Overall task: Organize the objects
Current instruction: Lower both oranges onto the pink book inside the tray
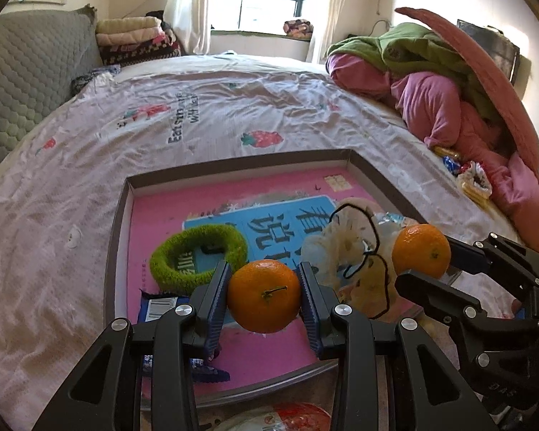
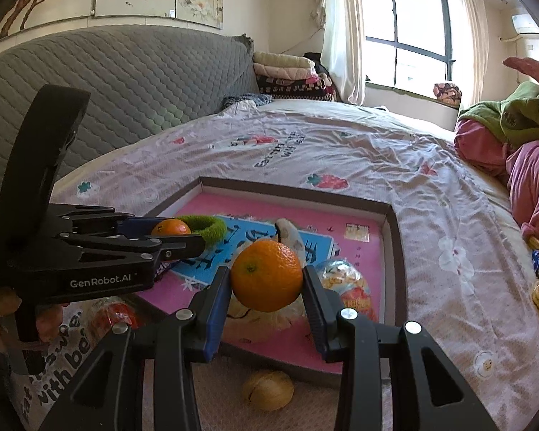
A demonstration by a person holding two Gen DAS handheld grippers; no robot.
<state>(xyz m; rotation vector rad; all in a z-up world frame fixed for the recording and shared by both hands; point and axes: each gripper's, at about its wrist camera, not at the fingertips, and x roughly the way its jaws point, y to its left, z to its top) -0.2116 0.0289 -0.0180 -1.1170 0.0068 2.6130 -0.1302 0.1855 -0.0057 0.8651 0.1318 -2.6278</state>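
Note:
A shallow box lid (image 1: 240, 160) with a pink printed bottom lies on the bed; it also shows in the right wrist view (image 2: 294, 190). My left gripper (image 1: 264, 296) is shut on an orange (image 1: 264, 294) and holds it above the lid's near part. My right gripper (image 2: 266, 280) is shut on a second orange (image 2: 267, 274), also above the lid. That orange shows at the right in the left wrist view (image 1: 422, 251). In the lid lie a green fuzzy ring (image 1: 197, 251), a white scrunchie with black cord (image 1: 345, 244) and a blue snack packet (image 1: 161, 307).
A walnut-like ball (image 2: 267, 389) lies on the sheet in front of the lid. A red-and-white packet (image 1: 280, 418) sits at the near edge. Pink and green bedding (image 1: 449, 107) is heaped at the right, with snack wrappers (image 1: 467, 176) below it. A grey headboard (image 2: 107, 82) stands at the left.

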